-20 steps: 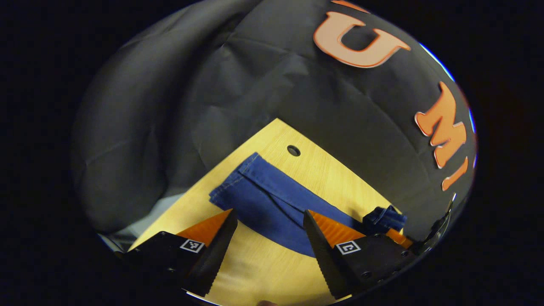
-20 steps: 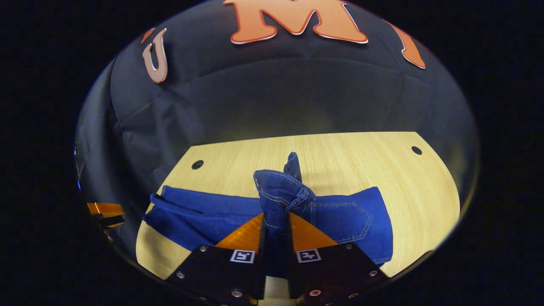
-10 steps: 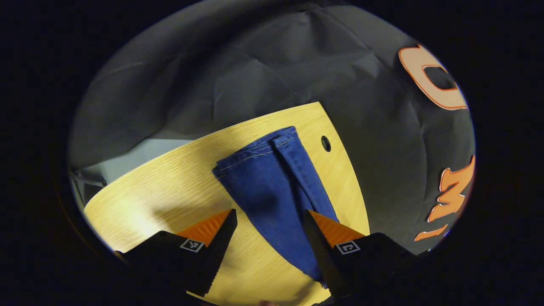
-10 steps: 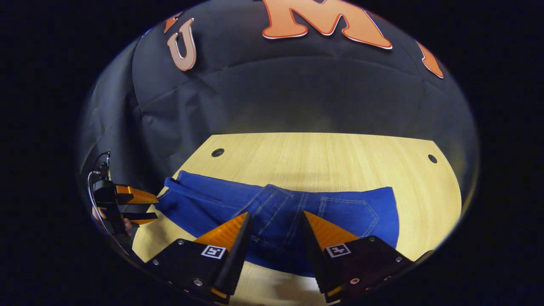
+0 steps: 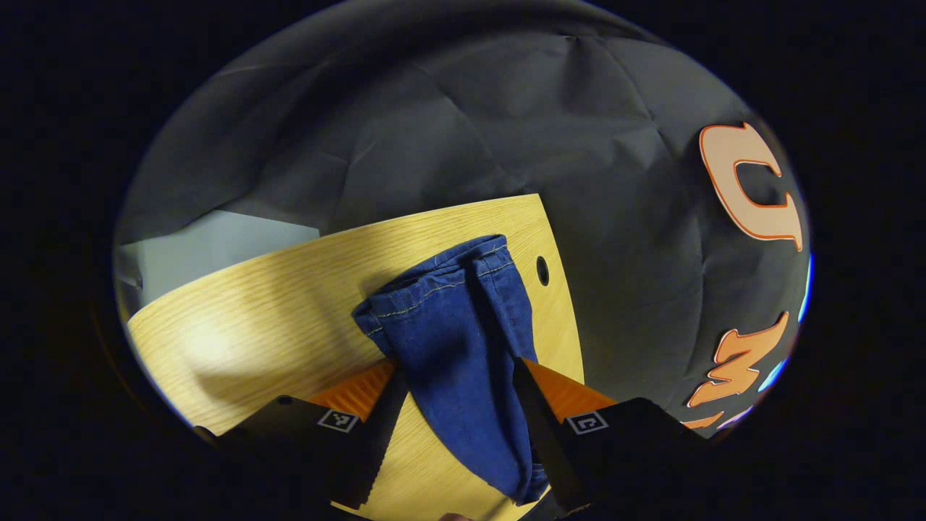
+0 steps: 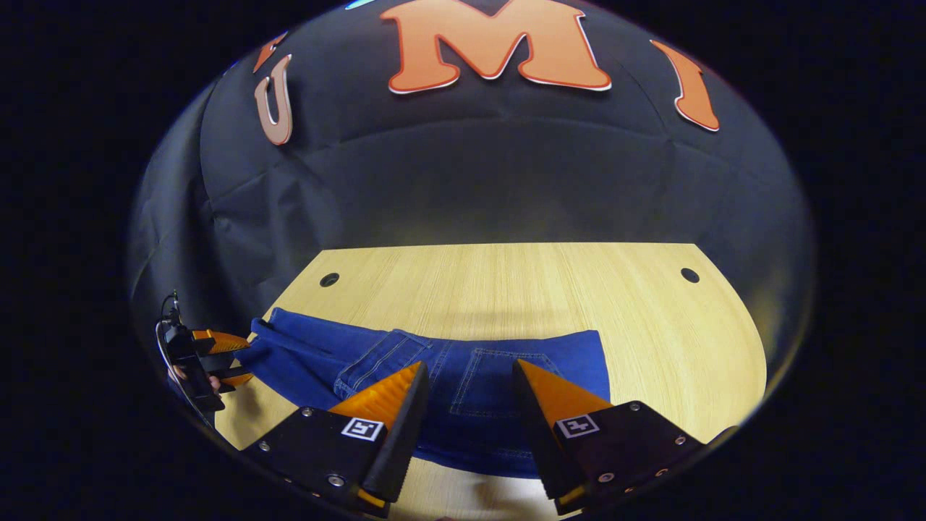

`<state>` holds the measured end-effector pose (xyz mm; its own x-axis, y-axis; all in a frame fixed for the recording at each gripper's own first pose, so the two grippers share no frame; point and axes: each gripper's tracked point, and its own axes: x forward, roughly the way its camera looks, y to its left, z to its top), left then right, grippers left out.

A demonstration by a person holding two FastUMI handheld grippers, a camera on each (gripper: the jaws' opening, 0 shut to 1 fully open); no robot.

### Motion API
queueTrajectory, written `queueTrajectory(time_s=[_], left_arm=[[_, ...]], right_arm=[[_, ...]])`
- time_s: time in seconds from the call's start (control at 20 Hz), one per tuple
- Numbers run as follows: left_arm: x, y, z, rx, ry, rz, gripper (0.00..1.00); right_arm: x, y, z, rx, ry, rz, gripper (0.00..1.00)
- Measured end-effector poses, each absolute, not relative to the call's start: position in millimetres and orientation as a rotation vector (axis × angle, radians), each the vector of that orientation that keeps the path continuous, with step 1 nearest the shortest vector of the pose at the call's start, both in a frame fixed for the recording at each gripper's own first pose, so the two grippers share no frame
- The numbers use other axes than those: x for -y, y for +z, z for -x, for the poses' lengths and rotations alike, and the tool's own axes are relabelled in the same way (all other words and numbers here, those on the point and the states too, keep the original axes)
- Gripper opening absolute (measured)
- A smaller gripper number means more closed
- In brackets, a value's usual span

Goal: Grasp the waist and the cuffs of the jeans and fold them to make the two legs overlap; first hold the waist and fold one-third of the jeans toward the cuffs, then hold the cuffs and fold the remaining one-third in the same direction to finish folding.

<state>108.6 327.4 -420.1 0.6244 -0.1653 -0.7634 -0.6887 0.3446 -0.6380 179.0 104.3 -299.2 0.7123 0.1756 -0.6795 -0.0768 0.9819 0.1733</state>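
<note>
Left gripper view first: the left gripper (image 5: 456, 412) has its fingers spread around the cuff end of the jeans (image 5: 463, 340), denim between them, not clearly pinched yet. Cuffs look a bit bunched on the table (image 5: 253, 318).

Right gripper view: the right gripper (image 6: 463, 412) is wide open over the folded waist part, jeans lying flat near the front edge. Risk as I see it: if lefty grabs just one layer, the legs slide apart and the last fold goes crooked.
</note>
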Motion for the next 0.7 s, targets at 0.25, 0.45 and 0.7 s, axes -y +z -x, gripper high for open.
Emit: queueTrajectory(time_s=[0.25, 0.45, 0.7], left_arm=[[-315, -434, -124, -0.925, 0.404, 1.112, 0.76], [-317, -432, -116, -0.906, 0.467, 1.168, 0.06], [-307, -402, -140, -0.81, 0.374, 0.992, 0.02]], right_arm=[[-83, -287, -177, -0.742, 0.095, -0.129, 0.72], [-64, -280, -172, -0.727, 0.059, -0.126, 0.72], [-40, -268, -164, -0.703, 0.009, -0.15, 0.72]])
